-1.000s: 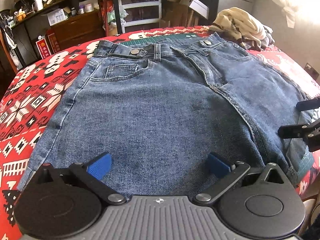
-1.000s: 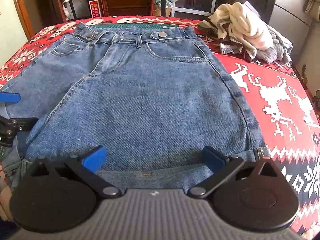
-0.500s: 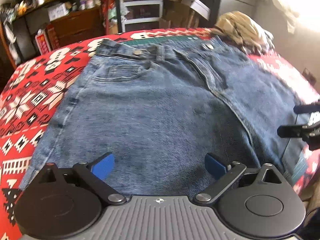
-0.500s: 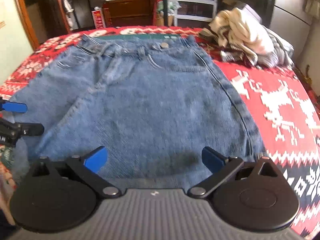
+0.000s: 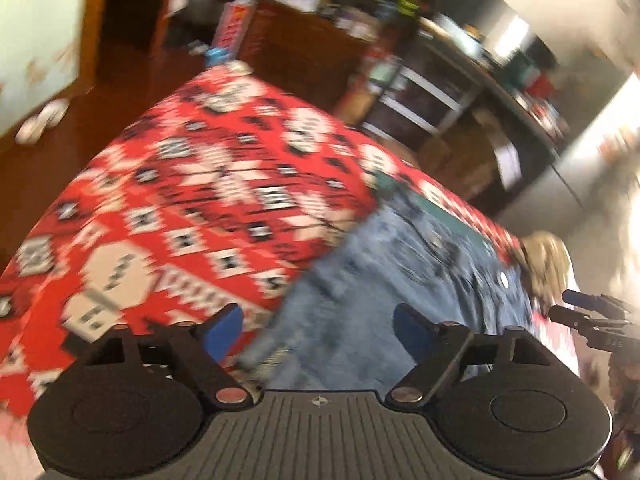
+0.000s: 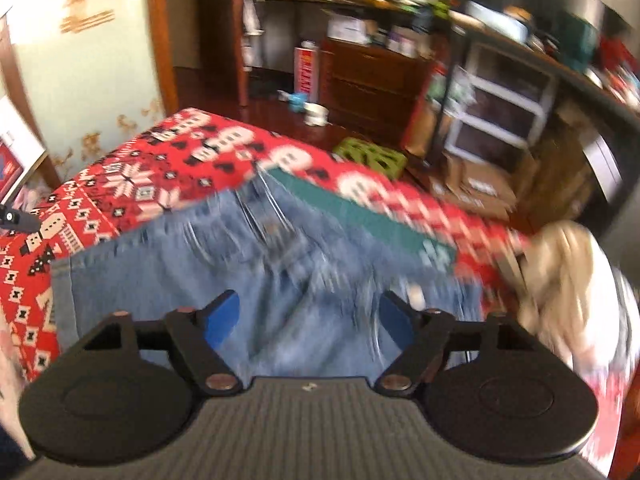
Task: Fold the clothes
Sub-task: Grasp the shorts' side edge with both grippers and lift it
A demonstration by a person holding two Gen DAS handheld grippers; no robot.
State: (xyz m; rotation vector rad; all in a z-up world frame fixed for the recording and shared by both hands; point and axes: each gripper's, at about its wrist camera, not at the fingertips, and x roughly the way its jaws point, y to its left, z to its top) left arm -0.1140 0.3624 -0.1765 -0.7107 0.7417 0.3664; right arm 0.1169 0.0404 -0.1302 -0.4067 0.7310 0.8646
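Blue denim shorts [image 5: 400,280] lie flat on a red patterned blanket [image 5: 200,208]; both views are motion-blurred. My left gripper [image 5: 318,332] is open above the shorts' left side edge, one blue pad over the blanket and the other over denim. My right gripper [image 6: 308,320] is open over the shorts [image 6: 200,272] near the waistband, nothing between its fingers. The right gripper [image 5: 588,316] shows at the right edge of the left wrist view. The left gripper's tip [image 6: 16,218] shows at the far left of the right wrist view.
A green mat [image 6: 360,216] pokes out under the waistband. A heap of cream and grey clothes [image 6: 572,280] lies at the right of the shorts. Beyond the blanket's far edge are wooden floor, a dresser [image 6: 372,80] and plastic drawers [image 6: 504,116].
Both views have swung sharply left and tilted, with heavy blur. The shorts moved from centre toward the right of the left wrist view. Both grippers stayed open.
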